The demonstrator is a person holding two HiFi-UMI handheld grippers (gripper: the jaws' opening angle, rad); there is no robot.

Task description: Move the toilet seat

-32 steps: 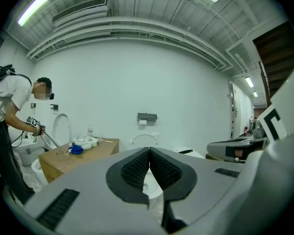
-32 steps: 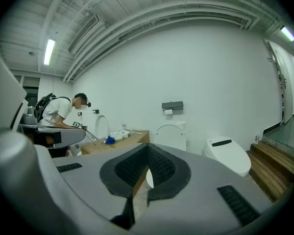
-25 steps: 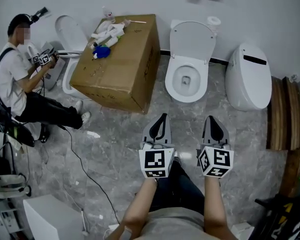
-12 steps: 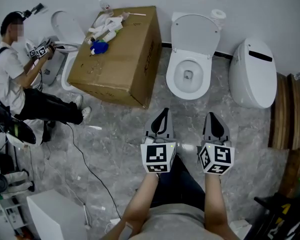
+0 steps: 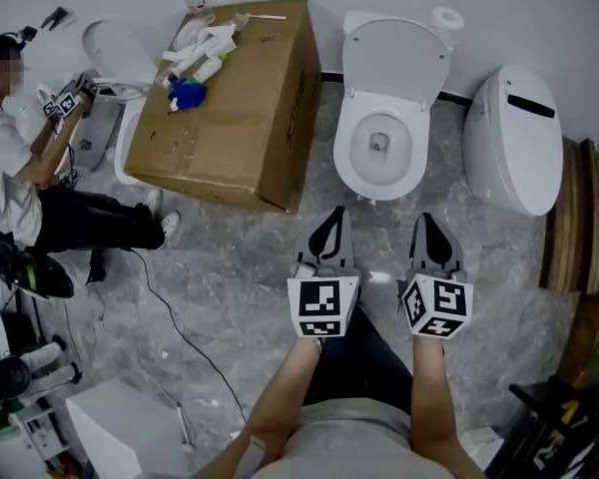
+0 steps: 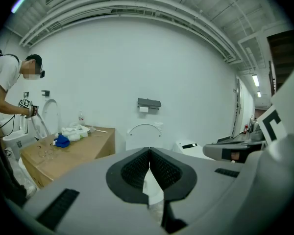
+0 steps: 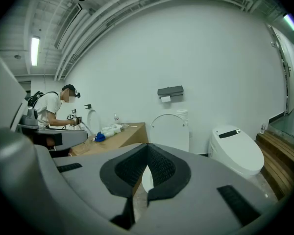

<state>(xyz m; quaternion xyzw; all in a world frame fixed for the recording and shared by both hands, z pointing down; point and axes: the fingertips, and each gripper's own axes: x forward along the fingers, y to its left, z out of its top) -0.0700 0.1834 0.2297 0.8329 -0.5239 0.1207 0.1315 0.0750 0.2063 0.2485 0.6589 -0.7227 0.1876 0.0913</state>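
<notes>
Both grippers are held out side by side over the grey marbled floor (image 5: 230, 277), pointing at the wall.
- Left gripper (image 5: 329, 234): jaws pressed together, nothing between the pads.
- Right gripper (image 5: 427, 232): jaws likewise clenched and empty. It is level with the left one and a little apart from it.

Open toilet (image 5: 379, 183): directly ahead of the grippers, near their tips but not touching them.

Toilet seat (image 5: 394, 68): raised and leaning back against the wall behind the bowl.
- Its long axis runs up from the hinge at the bowl's rear, with the rounded free end on top.
- Its inner face is turned toward the grippers.
- I cannot tell whether the ring and lid are both up.
- In the right gripper view it stands upright just past the jaw tips.

To the right of the toilet is a second toilet unit (image 5: 514, 143) with its lid down.

To the left, a large cardboard box (image 5: 240, 108) stands on the floor, close beside the bowl. White bottles and a blue item (image 5: 187, 94) lie on top of it near the far corner.

Beyond the box, another person (image 5: 10, 168) is crouched at a third toilet (image 5: 115, 53) whose seat is also raised.
</notes>
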